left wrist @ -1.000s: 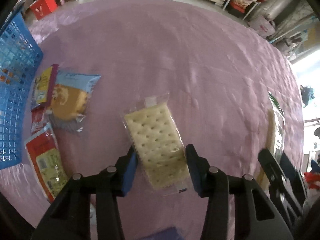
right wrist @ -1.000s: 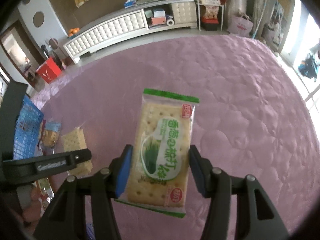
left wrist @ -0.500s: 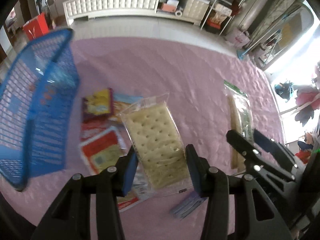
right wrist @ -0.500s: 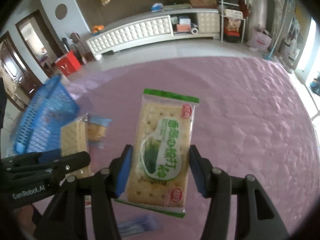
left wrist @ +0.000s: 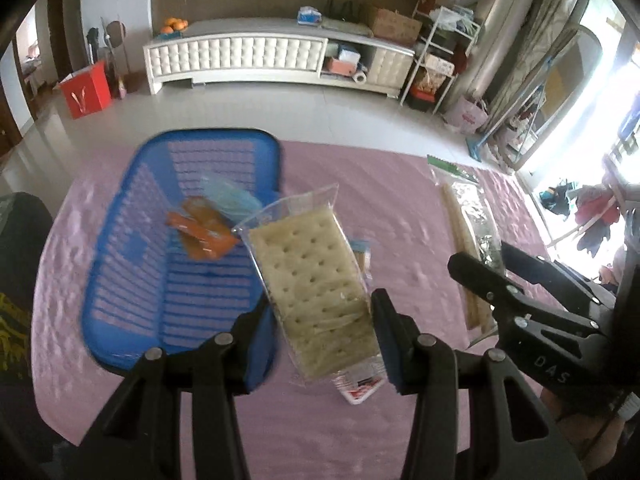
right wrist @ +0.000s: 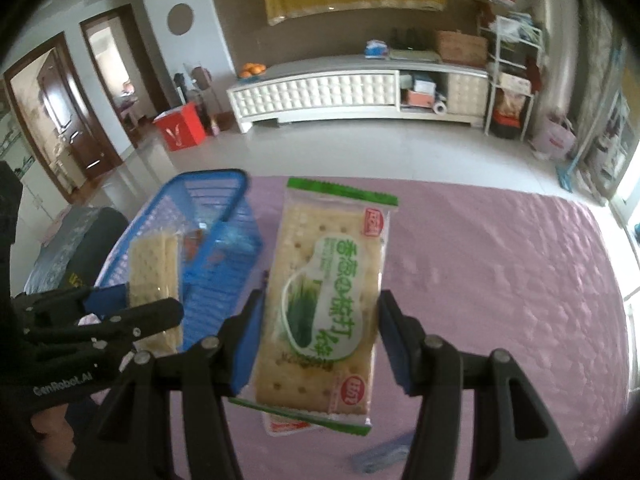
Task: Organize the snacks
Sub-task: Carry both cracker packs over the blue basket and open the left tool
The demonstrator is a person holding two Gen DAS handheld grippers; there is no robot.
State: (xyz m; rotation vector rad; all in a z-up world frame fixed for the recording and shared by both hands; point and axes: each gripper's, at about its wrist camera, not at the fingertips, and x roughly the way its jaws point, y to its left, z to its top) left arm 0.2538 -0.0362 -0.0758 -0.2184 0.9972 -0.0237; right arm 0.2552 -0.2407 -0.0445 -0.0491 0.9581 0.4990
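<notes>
So left gripper (left wrist: 324,320) clamps a clear cracker pack (left wrist: 316,288), right gripper (right wrist: 318,340) clamps a green cracker pack (right wrist: 328,292), both carried toward the blue basket (left wrist: 132,280) mid-left for dropping.

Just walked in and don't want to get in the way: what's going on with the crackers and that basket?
A person is sorting snacks with a tool in each hand. The left tool grips a clear cracker pack, the right tool a green-labelled cracker pack. Both packs are held in the air above the pink table, near the blue basket, which already holds an orange packet and a light blue one.
</notes>
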